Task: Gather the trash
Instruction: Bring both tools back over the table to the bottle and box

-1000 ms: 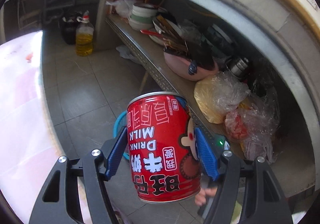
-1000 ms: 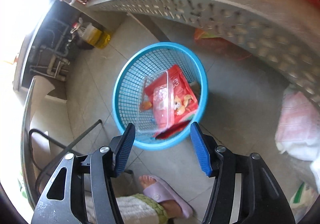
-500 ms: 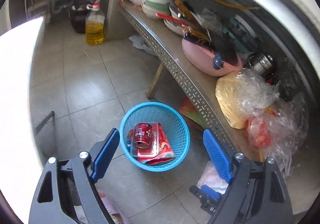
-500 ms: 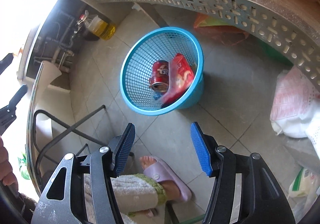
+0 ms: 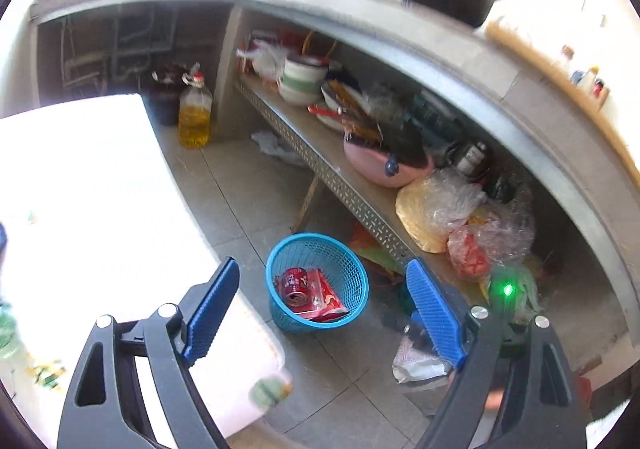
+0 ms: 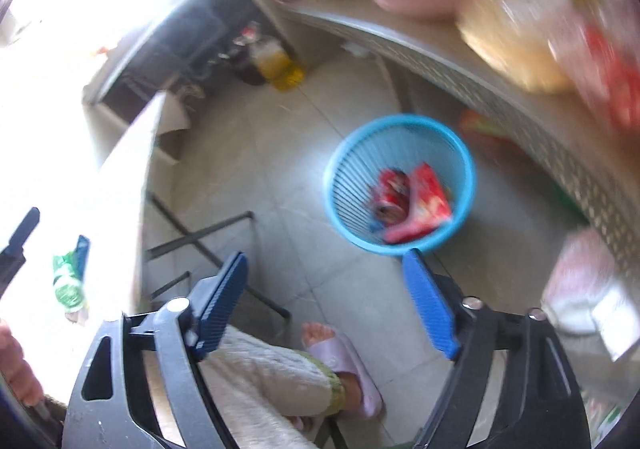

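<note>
A blue mesh basket point(image 5: 352, 267) stands on the tiled floor beside a low metal shelf; it also shows in the right wrist view point(image 6: 344, 161). Inside it lie a red milk can point(image 5: 294, 285) and a red snack wrapper point(image 5: 326, 299). They show blurred in the right wrist view, the can point(image 6: 392, 191) left of the wrapper point(image 6: 428, 203). My left gripper point(image 5: 322, 307) is open and empty, high above the basket. My right gripper point(image 6: 326, 299) is open and empty above the floor. A green-labelled bottle point(image 6: 68, 281) lies on the white table at left.
The white table point(image 5: 80, 217) fills the left side. The perforated metal shelf point(image 5: 344, 185) carries bowls, a pink pot point(image 5: 384, 165) and plastic bags point(image 5: 440, 209). An oil bottle point(image 5: 195, 117) stands on the floor. The person's slippered foot point(image 6: 344, 365) is below the right gripper.
My left gripper let go of the red can, which now lies in the basket. Both grippers have risen and pulled back from the basket; the table has come into view.
</note>
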Demonstrator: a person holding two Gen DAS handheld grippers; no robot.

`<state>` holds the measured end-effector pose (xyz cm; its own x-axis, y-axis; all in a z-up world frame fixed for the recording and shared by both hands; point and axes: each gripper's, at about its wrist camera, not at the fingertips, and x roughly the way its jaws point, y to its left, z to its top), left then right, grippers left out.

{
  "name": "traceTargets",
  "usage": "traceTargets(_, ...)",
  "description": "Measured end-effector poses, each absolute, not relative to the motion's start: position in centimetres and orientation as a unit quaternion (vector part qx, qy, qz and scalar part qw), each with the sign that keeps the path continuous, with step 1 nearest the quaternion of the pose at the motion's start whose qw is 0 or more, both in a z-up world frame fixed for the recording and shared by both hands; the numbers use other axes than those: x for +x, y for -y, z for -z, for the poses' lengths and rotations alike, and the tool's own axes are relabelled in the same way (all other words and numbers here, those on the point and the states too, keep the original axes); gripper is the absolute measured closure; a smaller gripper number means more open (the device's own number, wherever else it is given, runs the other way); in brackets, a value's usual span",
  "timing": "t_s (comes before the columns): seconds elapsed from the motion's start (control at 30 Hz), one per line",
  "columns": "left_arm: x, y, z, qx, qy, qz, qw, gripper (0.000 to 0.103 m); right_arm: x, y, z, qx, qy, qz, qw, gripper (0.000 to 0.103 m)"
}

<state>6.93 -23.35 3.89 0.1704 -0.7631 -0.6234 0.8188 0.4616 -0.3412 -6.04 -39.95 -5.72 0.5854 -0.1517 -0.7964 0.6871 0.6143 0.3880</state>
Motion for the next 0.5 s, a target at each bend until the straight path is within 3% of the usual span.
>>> traceTargets(0.5, 9.7, 2.0, -4.1, -0.044, -0.361, 0.391, 0.845, 0.017, 3.6, 29.8, -1.0, 0.277, -0.394, 0.079, 0.873, 0.018)
